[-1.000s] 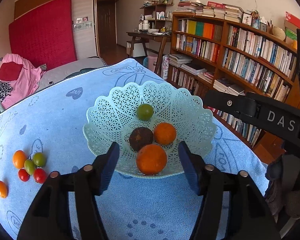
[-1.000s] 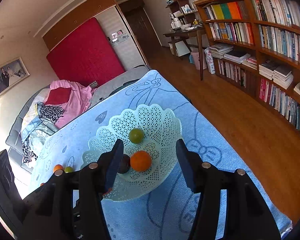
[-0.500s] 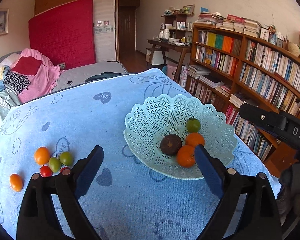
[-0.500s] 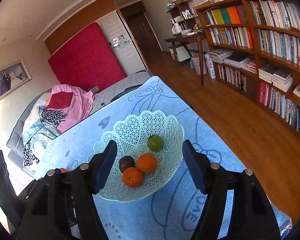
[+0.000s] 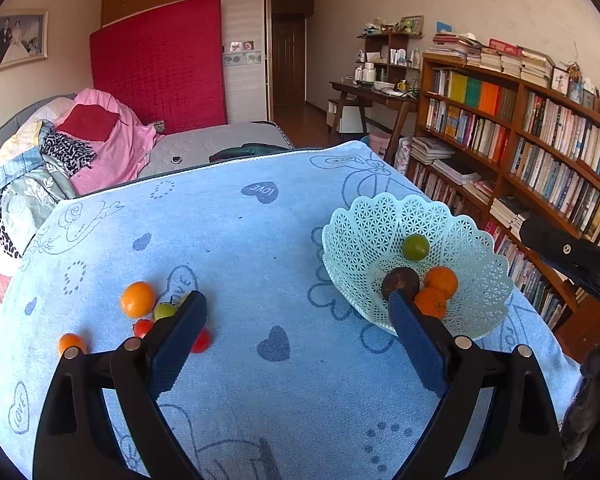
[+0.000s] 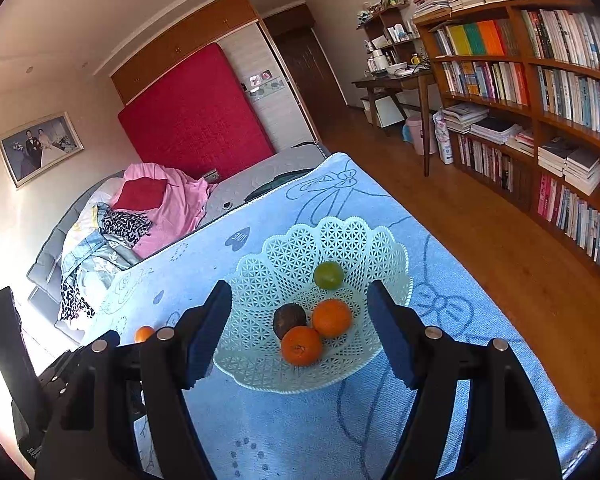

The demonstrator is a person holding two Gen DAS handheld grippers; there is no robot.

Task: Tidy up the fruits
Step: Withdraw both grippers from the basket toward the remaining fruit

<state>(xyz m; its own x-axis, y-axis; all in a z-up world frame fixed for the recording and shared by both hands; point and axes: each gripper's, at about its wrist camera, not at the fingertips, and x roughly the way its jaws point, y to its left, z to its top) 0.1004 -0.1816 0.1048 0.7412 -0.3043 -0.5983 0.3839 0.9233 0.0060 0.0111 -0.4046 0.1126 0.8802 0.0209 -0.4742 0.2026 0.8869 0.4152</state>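
Observation:
A pale green lattice basket [image 5: 380, 216] sits on the blue cloth at the right and holds two oranges [image 5: 441, 280], a green fruit [image 5: 416, 247] and a dark brown fruit [image 5: 400, 282]. My left gripper [image 5: 296, 304] is wide open and empty above the cloth, between the basket and the loose fruits. A loose orange [image 5: 138, 299], a green fruit [image 5: 165, 311] and red tomatoes [image 5: 142, 327] lie by its left finger. My right gripper [image 6: 298, 292] is open and empty, above the near side of the basket [image 6: 340, 226], with the oranges [image 6: 301, 345] showing between its fingers.
The blue cloth [image 5: 260, 240] covers the table, which ends at the right above a wooden floor [image 6: 480, 220]. Bookshelves [image 5: 540, 140] line the right wall. A bed with clothes [image 5: 80, 140] lies beyond the far edge. The right gripper's black body [image 5: 572, 248] reaches in from the right.
Both grippers have opened wider. The left one has swung left and back from the basket, leaving an orange in it; the loose fruits are now by its left finger. The right one drew back slightly.

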